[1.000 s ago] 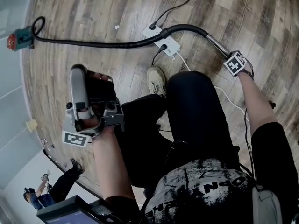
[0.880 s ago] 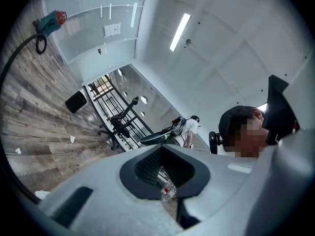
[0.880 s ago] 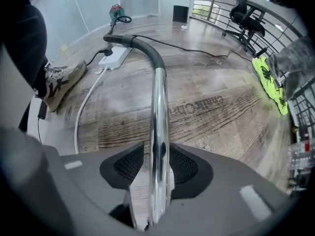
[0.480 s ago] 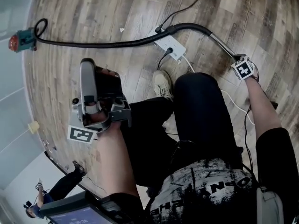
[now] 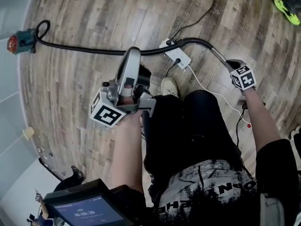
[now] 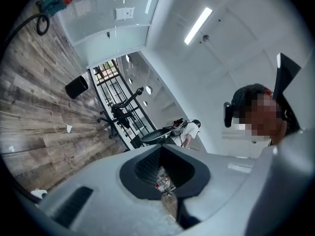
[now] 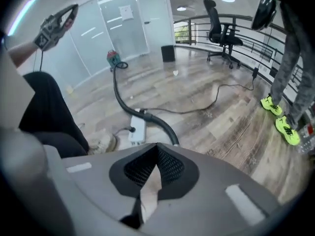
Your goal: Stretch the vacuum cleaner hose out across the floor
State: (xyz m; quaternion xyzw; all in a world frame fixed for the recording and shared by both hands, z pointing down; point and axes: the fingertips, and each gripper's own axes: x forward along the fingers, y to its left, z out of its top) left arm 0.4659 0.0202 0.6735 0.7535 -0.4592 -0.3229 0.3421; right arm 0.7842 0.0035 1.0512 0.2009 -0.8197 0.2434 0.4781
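Wood floor (image 5: 84,79) carries a white power strip (image 5: 177,55) with a black plug inserted. A white cable (image 5: 202,86) and a black cable (image 5: 202,17) lead away from it. Green shoes (image 5: 287,6) stand at far right. An office chair (image 7: 221,33) and a black bin (image 7: 168,53) stand beside the railing (image 7: 194,19)

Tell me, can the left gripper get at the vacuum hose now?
Probably not yet: the left gripper, jaws shut, is held high and not aimed at the vacuum hose lying on the floor. Nothing stands between them, though.
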